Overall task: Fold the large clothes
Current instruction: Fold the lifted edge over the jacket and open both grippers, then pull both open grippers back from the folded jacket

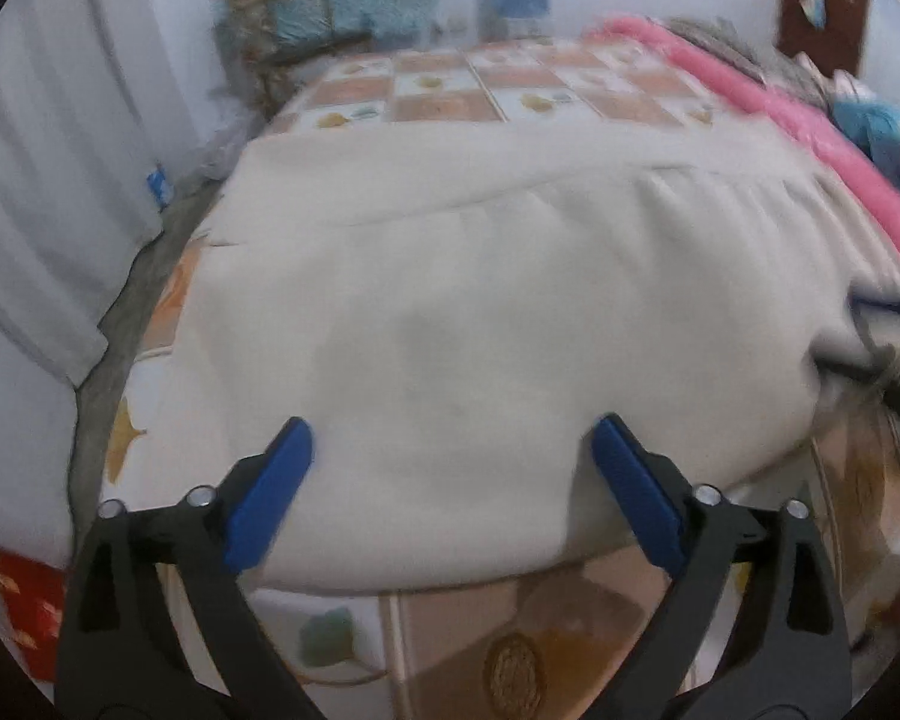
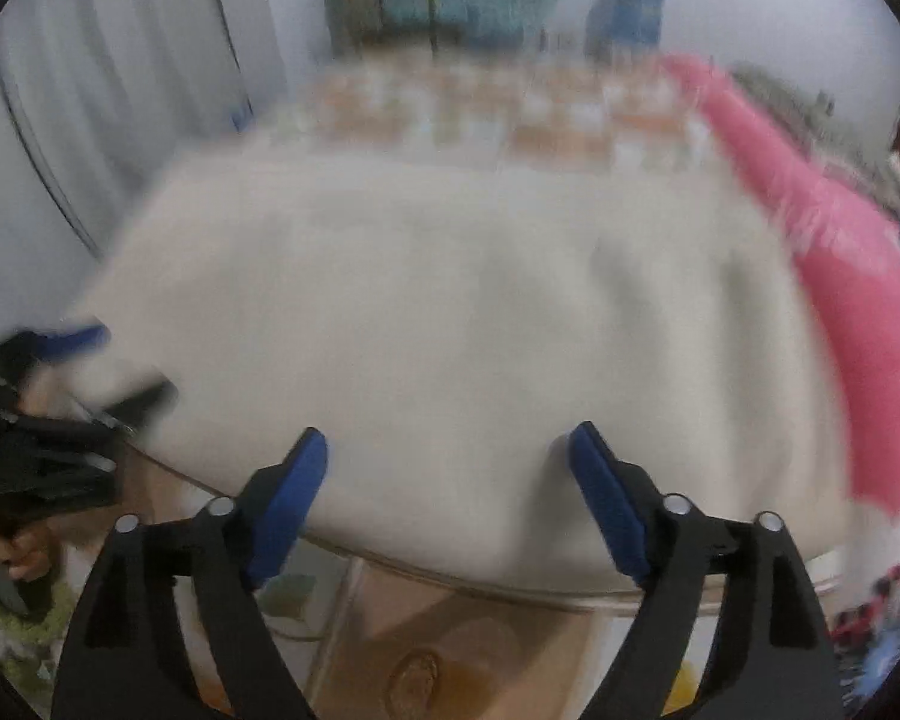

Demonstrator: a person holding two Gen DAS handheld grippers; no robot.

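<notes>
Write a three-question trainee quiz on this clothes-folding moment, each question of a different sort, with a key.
1. True or false: the left gripper is clamped on the cream garment.
2. Multiple choice: what lies along the right side of the cream garment? A) a pink cloth B) a black bag C) a wooden board
3. Fill in: the bed cover under the garment has a ____ pattern of orange and white squares.

Key:
1. False; its jaws stand wide open with nothing pinched between them, as do those of the right gripper.
2. A, the pink cloth.
3. Checked.
</notes>
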